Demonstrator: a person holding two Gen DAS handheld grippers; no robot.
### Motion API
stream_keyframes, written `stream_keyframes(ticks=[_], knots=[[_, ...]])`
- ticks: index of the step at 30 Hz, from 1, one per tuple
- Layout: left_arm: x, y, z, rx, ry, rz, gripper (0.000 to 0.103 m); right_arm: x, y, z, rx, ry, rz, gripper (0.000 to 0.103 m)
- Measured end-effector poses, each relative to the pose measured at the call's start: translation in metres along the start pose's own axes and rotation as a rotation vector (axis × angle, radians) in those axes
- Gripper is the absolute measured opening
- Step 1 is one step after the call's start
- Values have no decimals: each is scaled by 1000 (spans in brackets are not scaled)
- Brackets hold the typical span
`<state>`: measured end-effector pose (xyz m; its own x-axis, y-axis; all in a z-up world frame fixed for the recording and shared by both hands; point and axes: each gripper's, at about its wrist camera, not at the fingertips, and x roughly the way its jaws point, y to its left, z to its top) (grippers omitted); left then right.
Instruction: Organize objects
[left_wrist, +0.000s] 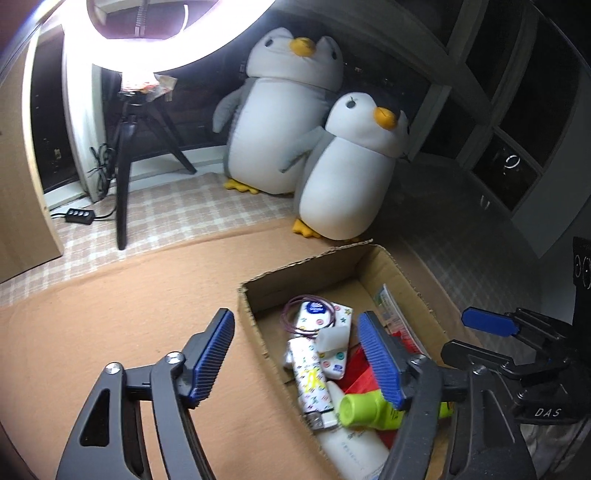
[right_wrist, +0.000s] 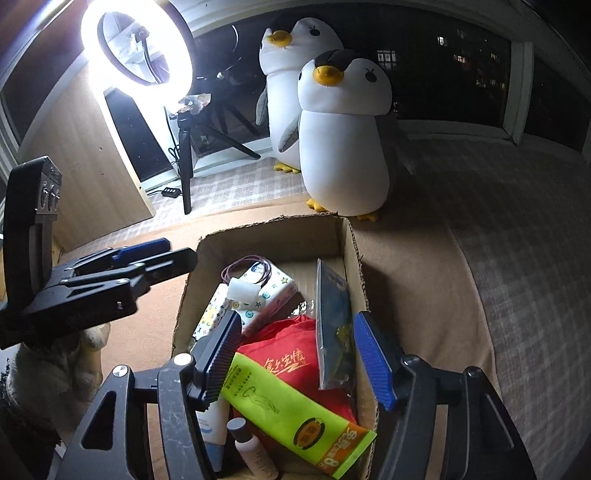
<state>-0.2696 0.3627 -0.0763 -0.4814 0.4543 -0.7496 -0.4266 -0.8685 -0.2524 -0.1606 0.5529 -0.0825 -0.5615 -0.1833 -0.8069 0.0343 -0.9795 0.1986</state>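
Blanket-top box (right_wrist: 354, 251) beneath right gripper (right_wrist: 299, 354)

Lighting: one source, a ring light (left_wrist: 136, 37) at far left, blown out to white glare in both views. Near it the checked cover (left_wrist: 177, 210) and wooden panel (right_wrist: 85, 147) are bright; the right side falls into deep shadow. Window (right_wrist: 443, 59) black. Image quality: strong fisheye bending with dark vignetted corners; slight softness on the cardboard box (left_wrist: 255, 306) contents.
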Motion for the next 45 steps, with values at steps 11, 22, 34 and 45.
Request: stream_keyframes(ticks=[11, 22, 34, 45], knots=[[-54, 28, -29, -2, 2, 64, 86, -14, 40, -18, -23, -7, 3, 67], [-134, 68, -79, -17, -15, 183, 101, -28, 103, -41, -56, -14, 27, 75], [-224, 107, -136, -80, -53, 263, 102, -40, 185, -66, -109, -33, 102, 77], [-270, 143, -187, -155, -37, 326, 103, -31, 243, -97, -141, -3, 181, 85]])
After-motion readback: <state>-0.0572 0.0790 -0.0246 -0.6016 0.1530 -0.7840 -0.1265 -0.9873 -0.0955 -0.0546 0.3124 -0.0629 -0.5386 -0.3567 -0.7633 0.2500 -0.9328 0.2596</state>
